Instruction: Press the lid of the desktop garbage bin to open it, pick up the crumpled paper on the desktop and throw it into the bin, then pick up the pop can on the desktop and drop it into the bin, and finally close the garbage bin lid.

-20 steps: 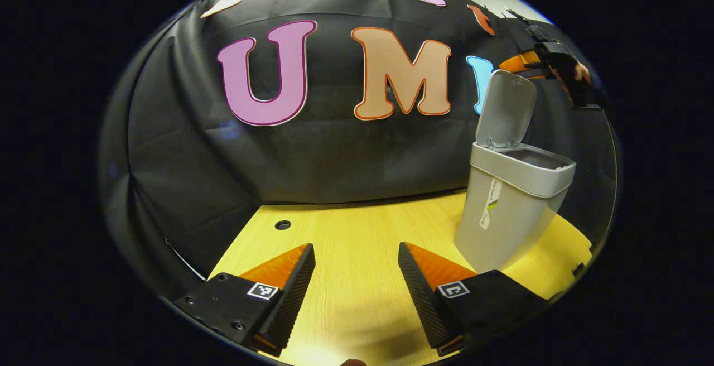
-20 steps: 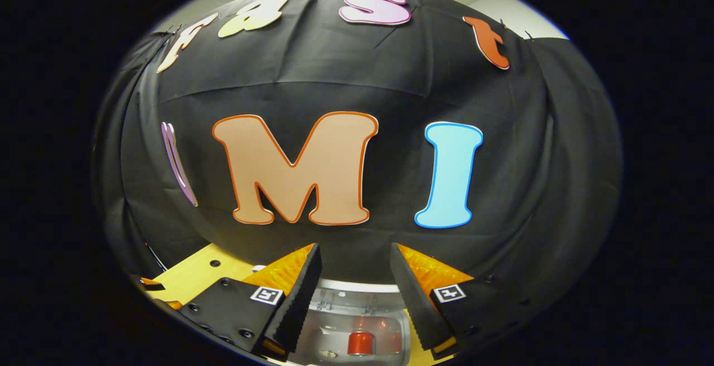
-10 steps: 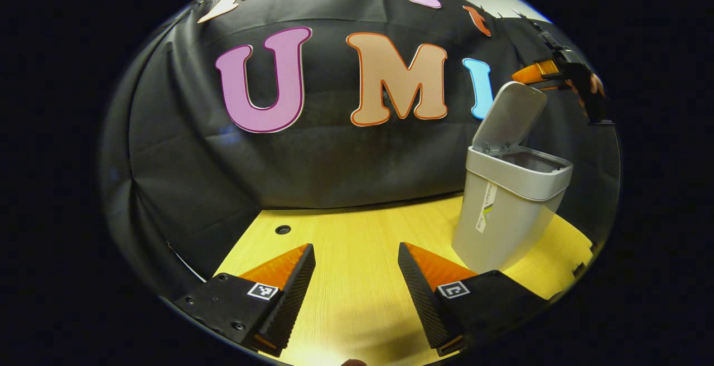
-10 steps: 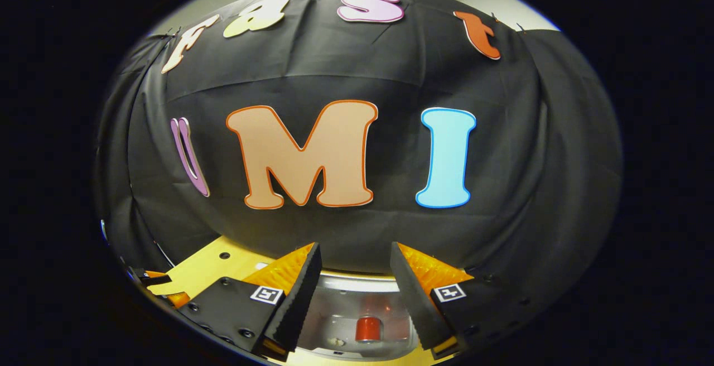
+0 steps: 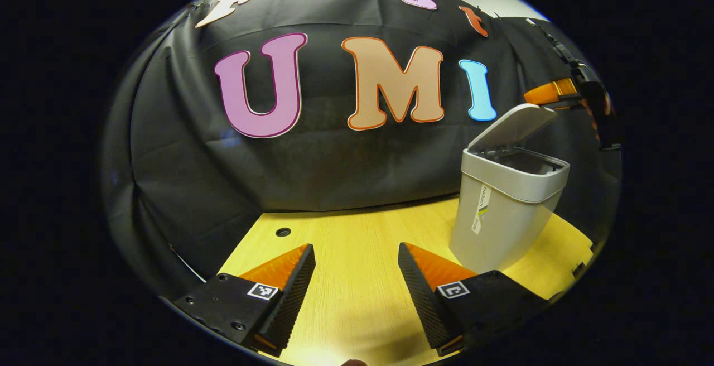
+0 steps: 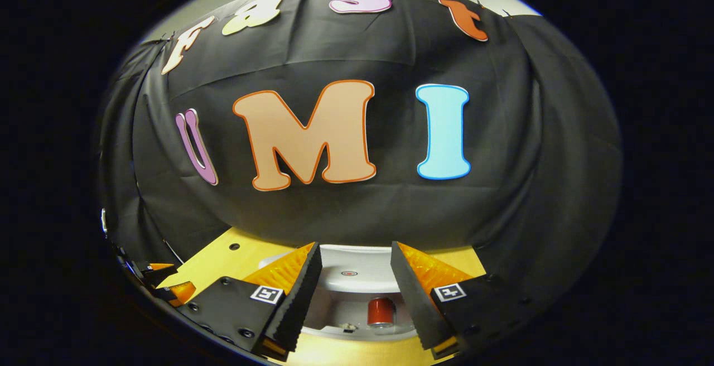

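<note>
The pale grey bin stands on the yellow desktop at the right of the left gripper view. Its lid hangs half lowered over the mouth. My right gripper sits just above the lid's raised edge, held by a hand. In the right gripper view, that gripper is open, looking down over the lid into the bin, where a red pop can lies. My left gripper is open, low over the desktop left of the bin, with nothing between its fingers.
A small round hole is in the desktop near the back wall. The black cloth wall runs close behind the bin. In the right gripper view the left gripper shows far off at the lower left.
The lid has swung from nearly upright down to about half shut, with my right gripper following it down. My left gripper has hardly moved.
</note>
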